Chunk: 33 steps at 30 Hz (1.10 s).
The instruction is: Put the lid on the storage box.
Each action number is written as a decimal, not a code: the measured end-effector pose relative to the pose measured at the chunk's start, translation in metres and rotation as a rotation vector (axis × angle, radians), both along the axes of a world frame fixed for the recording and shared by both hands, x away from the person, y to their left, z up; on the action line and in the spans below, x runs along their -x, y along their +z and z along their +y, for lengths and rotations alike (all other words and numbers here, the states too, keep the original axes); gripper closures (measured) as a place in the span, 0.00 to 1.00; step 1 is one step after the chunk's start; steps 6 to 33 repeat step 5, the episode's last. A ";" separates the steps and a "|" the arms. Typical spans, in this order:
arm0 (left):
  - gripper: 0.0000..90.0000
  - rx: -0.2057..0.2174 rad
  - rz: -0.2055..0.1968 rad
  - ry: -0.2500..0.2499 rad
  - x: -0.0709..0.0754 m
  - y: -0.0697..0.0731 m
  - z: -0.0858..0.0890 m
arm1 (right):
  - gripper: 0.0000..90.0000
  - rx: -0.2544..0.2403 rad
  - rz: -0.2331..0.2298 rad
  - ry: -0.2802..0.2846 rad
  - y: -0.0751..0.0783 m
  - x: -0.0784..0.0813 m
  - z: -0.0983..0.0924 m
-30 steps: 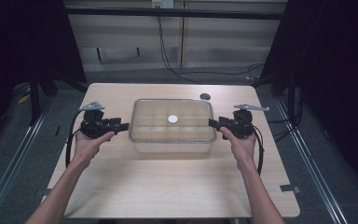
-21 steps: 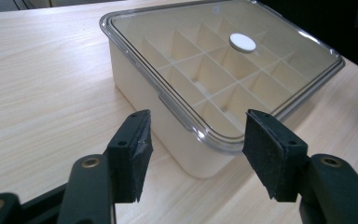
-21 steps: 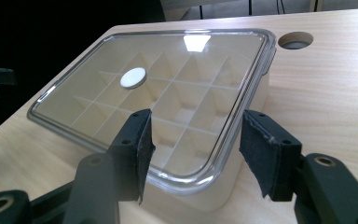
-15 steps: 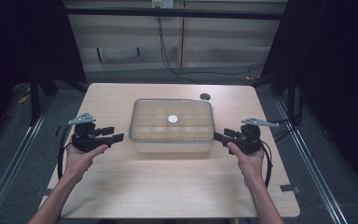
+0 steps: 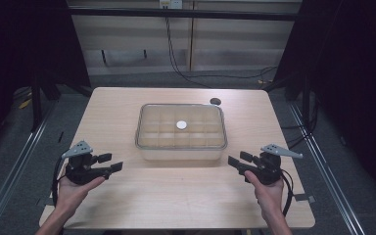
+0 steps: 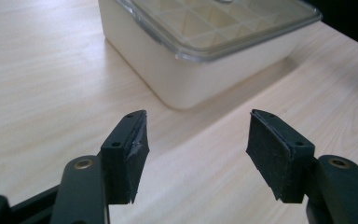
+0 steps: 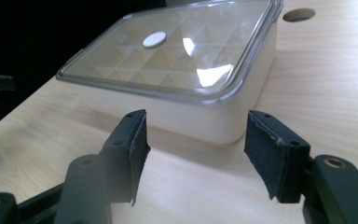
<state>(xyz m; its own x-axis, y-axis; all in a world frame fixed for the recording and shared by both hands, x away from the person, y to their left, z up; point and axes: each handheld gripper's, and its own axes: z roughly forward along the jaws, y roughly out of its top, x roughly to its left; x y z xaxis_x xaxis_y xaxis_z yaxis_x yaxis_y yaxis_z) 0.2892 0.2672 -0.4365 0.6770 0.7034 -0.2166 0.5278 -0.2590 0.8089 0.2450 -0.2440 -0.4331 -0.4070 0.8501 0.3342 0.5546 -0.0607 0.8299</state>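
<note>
Cream plastic forms the body of the container (image 5: 181, 147), which stands at the middle of the worktop (image 5: 127, 205), slightly toward the far edge; a clear lid (image 5: 181, 127) sits flat on it, closed all round as far as the high view tells; a small white disc (image 5: 181, 125) marks the lid's centre; beneath the lid a grid of compartments shows, contents not discernible. A round dark hole (image 5: 215, 101) lies in the worktop just beyond the container's far right corner.

Left gripper (image 5: 108, 164) rests in the person's left hand (image 5: 76, 188) near the left edge, toward the near corner; its jaws stand wide apart, holding nothing, pointed at the container's near left corner (image 6: 177, 93). Right gripper (image 5: 237, 160) is held in the right hand (image 5: 267, 191) near the right edge; jaws likewise wide apart and empty, aimed at the container's near right corner (image 7: 223, 126). Both grippers are well apart from the container; neither touches it.

Judgement: the step in hand is a standoff, either ahead of an approach or at the close of a handling; no grasp is in progress. Should the lid be the object, the next move calls for both grippers to close in level on opposite short sides, jaws set over the lid's rim, and lift evenly so the body does not drag along.
</note>
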 end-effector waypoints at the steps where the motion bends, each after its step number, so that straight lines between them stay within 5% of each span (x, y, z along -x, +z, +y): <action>1: 0.42 -0.003 0.003 -0.005 0.004 -0.002 0.001 | 0.43 0.000 -0.001 -0.002 -0.001 0.002 0.000; 5: 0.41 -0.005 0.017 -0.018 0.015 -0.011 0.004 | 0.42 -0.008 -0.005 0.001 -0.005 0.011 -0.006; 33: 0.41 -0.005 0.017 -0.018 0.015 -0.011 0.004 | 0.42 -0.008 -0.005 0.001 -0.005 0.011 -0.006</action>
